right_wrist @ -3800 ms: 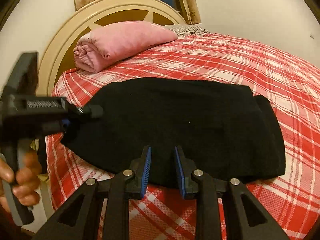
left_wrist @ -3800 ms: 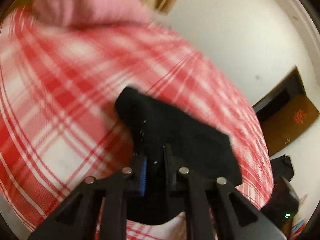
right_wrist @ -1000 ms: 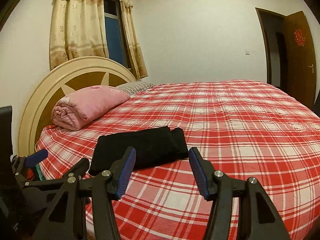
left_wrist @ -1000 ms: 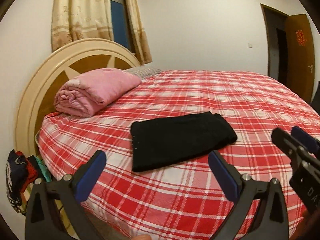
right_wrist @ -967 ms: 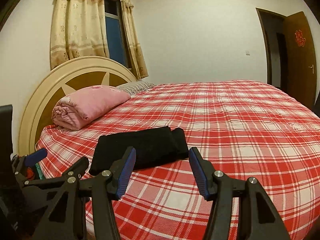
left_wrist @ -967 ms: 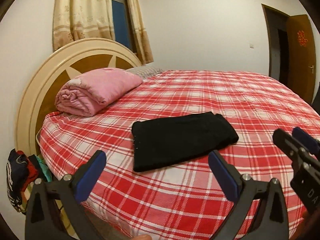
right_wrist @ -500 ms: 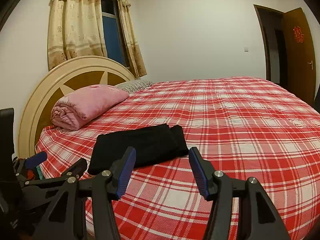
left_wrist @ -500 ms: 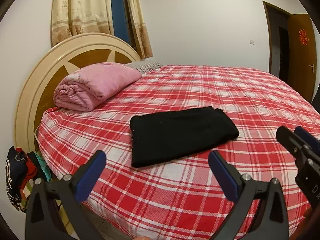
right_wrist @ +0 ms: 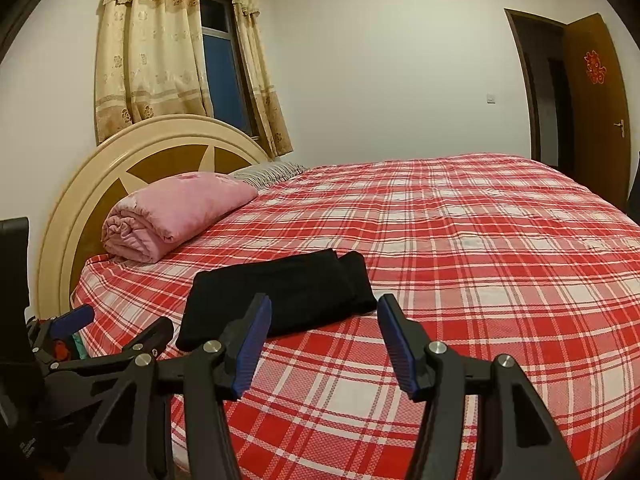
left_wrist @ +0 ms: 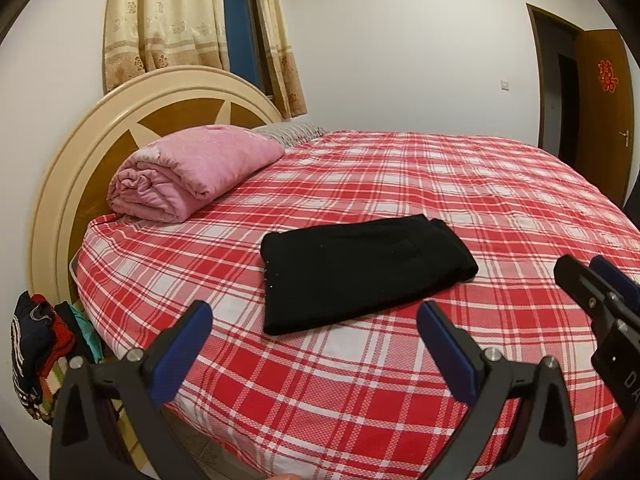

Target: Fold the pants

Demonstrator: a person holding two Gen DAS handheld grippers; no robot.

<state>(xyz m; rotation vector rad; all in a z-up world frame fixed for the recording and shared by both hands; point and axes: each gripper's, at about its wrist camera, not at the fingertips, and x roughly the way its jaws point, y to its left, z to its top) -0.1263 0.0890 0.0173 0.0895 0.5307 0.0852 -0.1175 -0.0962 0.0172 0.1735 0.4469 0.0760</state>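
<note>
Left gripper point(left_wrist: 312, 340): no longer clamps the pants point(left_wrist: 366, 270); spread wide, off the cloth.
Right gripper point(right_wrist: 324, 330): wider, drawn back.
Pants: apparently folded smaller, a compact rectangle on the bed point(left_wrist: 400, 384).
</note>
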